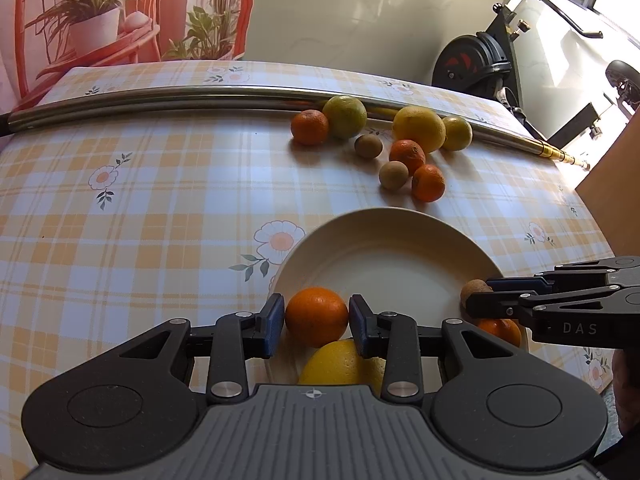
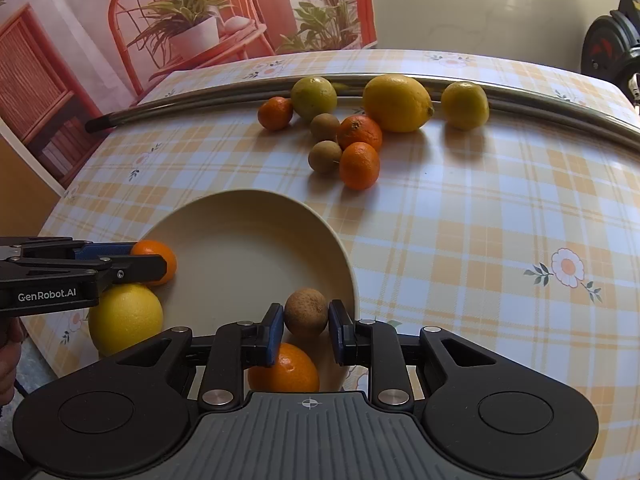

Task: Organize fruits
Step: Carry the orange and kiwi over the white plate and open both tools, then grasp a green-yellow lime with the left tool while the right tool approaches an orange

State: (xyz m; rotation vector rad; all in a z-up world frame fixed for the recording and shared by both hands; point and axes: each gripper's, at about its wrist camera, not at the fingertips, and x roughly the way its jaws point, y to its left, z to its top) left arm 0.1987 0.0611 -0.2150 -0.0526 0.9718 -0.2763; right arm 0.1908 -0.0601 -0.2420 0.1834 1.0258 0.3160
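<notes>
On the left of the cream plate (image 1: 384, 240), the left gripper (image 1: 317, 322) is clamped on a tangerine (image 1: 316, 316), blue pads touching both its sides, above the plate's near left rim. Just below it, a large yellow citrus (image 1: 340, 364) is half hidden behind the gripper's body. To the right, the right gripper (image 2: 306, 322) pinches a small brown fruit (image 2: 306, 312) over the plate's near right edge; another tangerine (image 2: 285, 370) under it is partly cut off by that gripper's housing. Whether the held fruits touch the plate cannot be told. Farther back on the checked desk (image 1: 160, 200), the loose fruits (image 1: 404, 148) lie against a metal rod (image 1: 160, 98).
</notes>
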